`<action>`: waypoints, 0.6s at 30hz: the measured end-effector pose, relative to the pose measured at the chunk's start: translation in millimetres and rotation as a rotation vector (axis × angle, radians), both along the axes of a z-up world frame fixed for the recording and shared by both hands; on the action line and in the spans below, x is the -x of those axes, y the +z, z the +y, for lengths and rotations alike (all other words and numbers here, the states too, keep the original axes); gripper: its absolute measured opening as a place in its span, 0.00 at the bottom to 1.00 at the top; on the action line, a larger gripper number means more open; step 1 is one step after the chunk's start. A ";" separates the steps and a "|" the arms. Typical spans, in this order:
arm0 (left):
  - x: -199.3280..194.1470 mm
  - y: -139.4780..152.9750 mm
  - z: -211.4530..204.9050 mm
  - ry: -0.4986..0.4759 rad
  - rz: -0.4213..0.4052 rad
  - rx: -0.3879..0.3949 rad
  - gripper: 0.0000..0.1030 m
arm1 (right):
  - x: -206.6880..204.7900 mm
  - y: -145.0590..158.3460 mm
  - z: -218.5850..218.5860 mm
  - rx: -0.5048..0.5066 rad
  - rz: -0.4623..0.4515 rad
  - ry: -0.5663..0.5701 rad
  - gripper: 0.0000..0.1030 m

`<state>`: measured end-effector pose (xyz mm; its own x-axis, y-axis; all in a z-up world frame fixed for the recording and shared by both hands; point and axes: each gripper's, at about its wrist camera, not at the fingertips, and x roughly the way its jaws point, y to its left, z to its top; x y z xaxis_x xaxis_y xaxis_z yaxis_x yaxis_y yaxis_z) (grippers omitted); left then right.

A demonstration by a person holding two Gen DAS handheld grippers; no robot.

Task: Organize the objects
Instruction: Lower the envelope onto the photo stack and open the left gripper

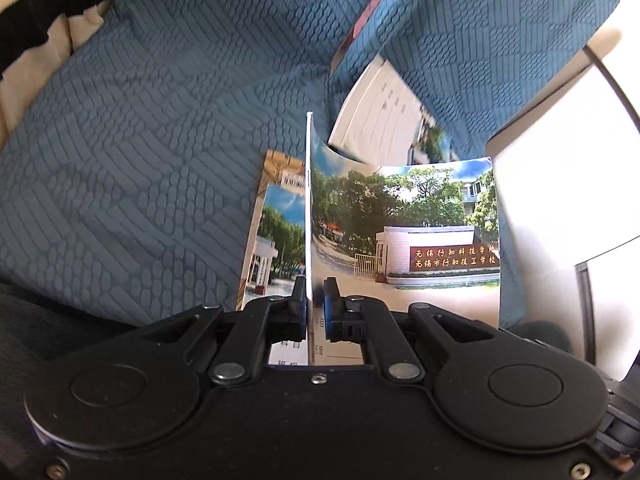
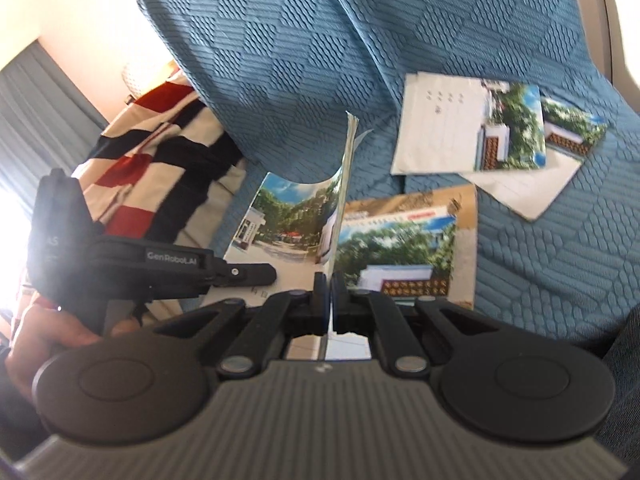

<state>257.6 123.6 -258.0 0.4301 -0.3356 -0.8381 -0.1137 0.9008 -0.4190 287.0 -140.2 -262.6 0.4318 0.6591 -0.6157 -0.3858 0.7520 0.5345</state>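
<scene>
My left gripper (image 1: 309, 294) is shut on the edge of a booklet cover (image 1: 404, 232), a glossy sheet with a photo of trees and a school gate, held upright above the blue sofa. My right gripper (image 2: 329, 286) is shut on the same booklet's pages (image 2: 344, 184), which stand on edge between its pads. The left gripper also shows in the right wrist view (image 2: 248, 274), at the booklet's left side. A second booklet with a tan border (image 2: 412, 248) lies flat under it. Two more booklets (image 2: 476, 136) (image 2: 560, 152) lie further back on the cushion.
The blue textured sofa seat (image 1: 140, 160) and its back cushion (image 2: 280, 60) fill both views. A red, black and cream striped cloth (image 2: 160, 152) lies at the sofa's left end. A white surface (image 1: 560, 208) stands at the right in the left wrist view.
</scene>
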 end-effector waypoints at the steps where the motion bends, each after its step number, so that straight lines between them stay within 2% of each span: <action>1: -0.5 -3.5 -0.4 -0.005 0.009 -0.001 0.06 | -0.3 -3.3 -0.1 0.007 0.006 0.001 0.04; 9: -4.3 -26.1 -2.5 -0.016 0.059 -0.005 0.08 | -2.8 -28.5 -2.1 0.052 0.063 -0.012 0.04; 18: -3.0 -33.7 -1.4 -0.011 0.082 -0.012 0.14 | -2.6 -36.5 -1.2 0.076 0.091 -0.022 0.05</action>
